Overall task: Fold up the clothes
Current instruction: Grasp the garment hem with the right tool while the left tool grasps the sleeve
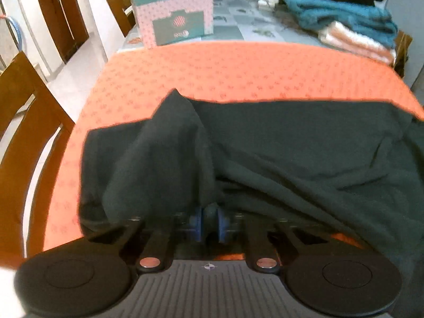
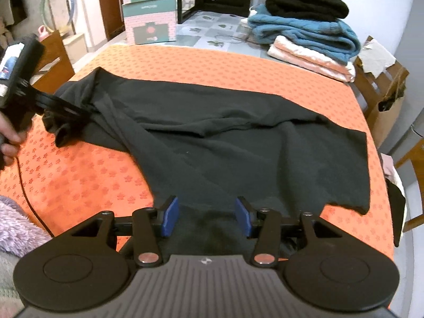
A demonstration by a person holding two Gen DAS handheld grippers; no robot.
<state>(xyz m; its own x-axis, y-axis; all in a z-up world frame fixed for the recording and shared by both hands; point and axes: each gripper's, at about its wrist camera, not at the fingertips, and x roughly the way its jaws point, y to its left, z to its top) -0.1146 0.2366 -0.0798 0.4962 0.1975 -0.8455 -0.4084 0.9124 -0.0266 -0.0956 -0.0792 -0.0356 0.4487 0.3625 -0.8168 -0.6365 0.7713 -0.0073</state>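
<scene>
A black garment (image 2: 225,143) lies spread and creased on the orange cloth (image 2: 87,175) that covers the table. My left gripper (image 1: 210,221) is shut on a bunched fold of the garment (image 1: 238,153) at its left end, lifting it a little. It also shows in the right wrist view (image 2: 79,114), gripping that end. My right gripper (image 2: 206,216) is open, its blue pads (image 2: 169,216) on either side of the garment's near edge.
A stack of folded clothes (image 2: 307,29) in black, teal and pink sits at the far right of the table. Patterned boxes (image 2: 149,18) stand at the far left. Wooden chairs (image 1: 23,137) flank the table, and a paper bag (image 2: 387,100) stands at the right.
</scene>
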